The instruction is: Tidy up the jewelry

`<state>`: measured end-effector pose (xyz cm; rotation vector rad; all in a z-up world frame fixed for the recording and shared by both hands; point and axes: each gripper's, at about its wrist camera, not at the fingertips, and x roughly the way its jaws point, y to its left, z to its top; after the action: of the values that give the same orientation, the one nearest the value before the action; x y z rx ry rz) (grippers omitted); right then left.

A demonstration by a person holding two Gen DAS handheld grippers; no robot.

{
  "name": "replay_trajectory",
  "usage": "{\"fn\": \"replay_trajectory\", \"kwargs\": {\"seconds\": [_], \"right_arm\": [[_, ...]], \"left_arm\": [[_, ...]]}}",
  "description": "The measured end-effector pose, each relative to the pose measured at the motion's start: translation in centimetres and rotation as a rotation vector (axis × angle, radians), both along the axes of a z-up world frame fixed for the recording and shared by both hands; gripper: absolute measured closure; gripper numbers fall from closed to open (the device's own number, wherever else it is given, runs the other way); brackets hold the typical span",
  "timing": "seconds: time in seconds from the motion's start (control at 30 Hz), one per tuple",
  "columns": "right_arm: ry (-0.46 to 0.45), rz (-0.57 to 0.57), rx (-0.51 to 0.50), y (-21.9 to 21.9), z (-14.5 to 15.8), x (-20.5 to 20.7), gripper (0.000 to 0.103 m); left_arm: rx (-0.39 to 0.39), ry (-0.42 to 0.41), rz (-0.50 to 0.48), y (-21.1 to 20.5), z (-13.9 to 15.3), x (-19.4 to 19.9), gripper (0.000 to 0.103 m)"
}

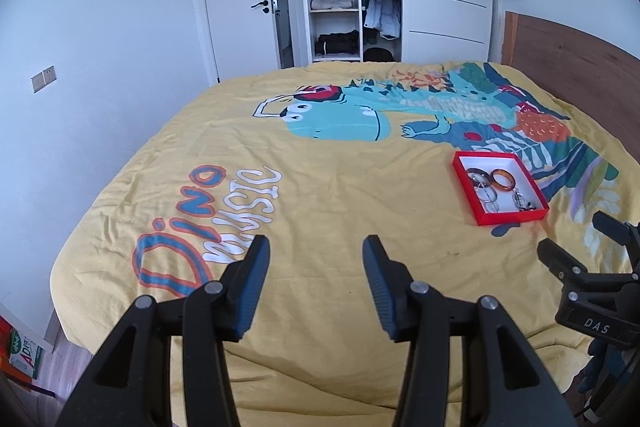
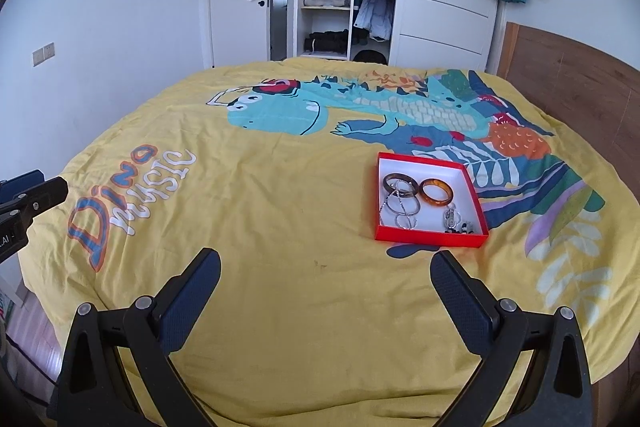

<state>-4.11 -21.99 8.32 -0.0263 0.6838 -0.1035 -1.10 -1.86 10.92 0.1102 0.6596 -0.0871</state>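
My left gripper (image 1: 316, 247) gaped wide above the yellow bedspread (image 1: 320, 195), my right gripper (image 2: 326, 263) spread wide too, nothing held, red box (image 2: 430, 237) of bangles (image 2: 436, 191) lay ahead.

red box (image 2: 430, 238), bangles (image 2: 436, 191) inside

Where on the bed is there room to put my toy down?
The plain yellow quilt between the "Dino Music" letters and the red box is bare. The box itself is crowded with bangles.
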Motion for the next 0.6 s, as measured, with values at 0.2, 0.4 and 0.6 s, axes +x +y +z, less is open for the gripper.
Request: {"fn": "replay_trajectory", "kwargs": {"seconds": [0.2, 0.4, 0.6], "right_arm": [[-0.009, -0.013, -0.008, -0.1, 0.0, -1.0, 0.000], [-0.010, -0.031, -0.012, -0.5, -0.2, -1.9, 0.000], [-0.005, -0.041, -0.012, -1.0, -0.7, -2.4, 0.000]], "left_arm": [[0.026, -0.020, 0.022, 0.5, -0.1, -0.9, 0.057], [0.060, -0.031, 0.043, 0.6, -0.3, -1.4, 0.056], [0.060, -0.035, 0.041, 0.7, -0.4, -1.8, 0.047]]}}
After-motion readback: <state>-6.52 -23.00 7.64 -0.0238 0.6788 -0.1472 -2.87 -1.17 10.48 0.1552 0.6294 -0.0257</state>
